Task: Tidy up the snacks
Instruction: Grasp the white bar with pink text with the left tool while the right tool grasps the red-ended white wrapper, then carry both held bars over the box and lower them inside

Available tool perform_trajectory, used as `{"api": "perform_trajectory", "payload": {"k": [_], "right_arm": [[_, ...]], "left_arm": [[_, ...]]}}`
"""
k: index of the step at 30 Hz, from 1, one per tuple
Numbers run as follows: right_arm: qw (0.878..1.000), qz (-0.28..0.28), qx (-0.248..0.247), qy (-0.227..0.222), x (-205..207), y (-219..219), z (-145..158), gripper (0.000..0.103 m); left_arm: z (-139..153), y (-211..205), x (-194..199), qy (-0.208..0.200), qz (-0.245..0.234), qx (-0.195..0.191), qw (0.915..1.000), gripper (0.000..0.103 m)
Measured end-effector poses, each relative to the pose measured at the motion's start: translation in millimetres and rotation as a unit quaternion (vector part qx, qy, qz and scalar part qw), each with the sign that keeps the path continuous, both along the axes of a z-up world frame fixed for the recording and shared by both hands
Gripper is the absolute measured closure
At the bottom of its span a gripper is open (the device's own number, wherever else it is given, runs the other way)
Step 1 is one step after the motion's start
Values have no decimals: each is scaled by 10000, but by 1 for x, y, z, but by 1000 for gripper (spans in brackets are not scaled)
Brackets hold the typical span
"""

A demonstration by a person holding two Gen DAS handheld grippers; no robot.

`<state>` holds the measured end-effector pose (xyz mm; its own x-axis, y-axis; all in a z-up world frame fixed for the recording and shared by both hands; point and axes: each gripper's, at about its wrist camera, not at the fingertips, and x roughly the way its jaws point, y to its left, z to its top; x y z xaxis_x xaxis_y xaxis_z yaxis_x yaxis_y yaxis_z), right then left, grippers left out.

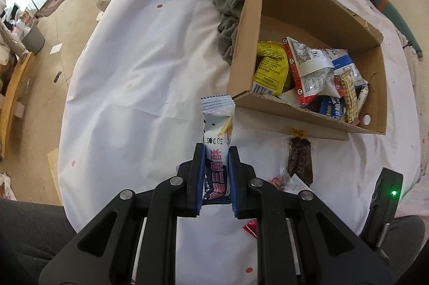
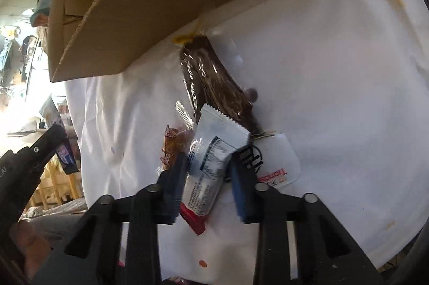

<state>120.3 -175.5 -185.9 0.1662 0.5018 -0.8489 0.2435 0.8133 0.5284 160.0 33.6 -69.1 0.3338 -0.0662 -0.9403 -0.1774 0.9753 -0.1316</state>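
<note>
My left gripper (image 1: pixel 216 164) clamped a glossy white-and-navy snack bar (image 1: pixel 216 129) upright above the white cloth (image 1: pixel 128 86), just short of the cardboard box (image 1: pixel 316 11) heaped with crinkly packets. My right gripper (image 2: pixel 209 169) straddled a white sachet (image 2: pixel 211 151) lying on the cloth; I could not tell whether it gripped. A brown cellophane-wrapped bar (image 2: pixel 211 76) lay beside.

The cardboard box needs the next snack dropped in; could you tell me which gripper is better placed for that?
Left, probably. The left gripper is shut on the white snack bar, lifted clear near the cardboard box. The right gripper only straddles a white-and-red packet on the table.
</note>
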Motion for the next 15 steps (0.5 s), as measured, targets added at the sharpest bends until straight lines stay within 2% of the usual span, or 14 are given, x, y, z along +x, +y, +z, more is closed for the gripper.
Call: {"api": "perform_trajectory", "payload": {"k": [3,8,11,15], "right_arm": [[9998,-28,100,-168,-11,-13,10,87],[9973,-130,288,-666,-24,-43,37,87],[9924,-329,553,-1049,-31,-68,58,88],[9844,-671,444,-1567,-37,-98,89,88]], "left_arm": [[4,6,-2,3,63,-109,9999,90],[5,8,0,-21,112,-258,9996,90],[7,5,0,-82,101,-223,9997,90],[16,-2,-2,-362,-66,-45,9993,90]]}}
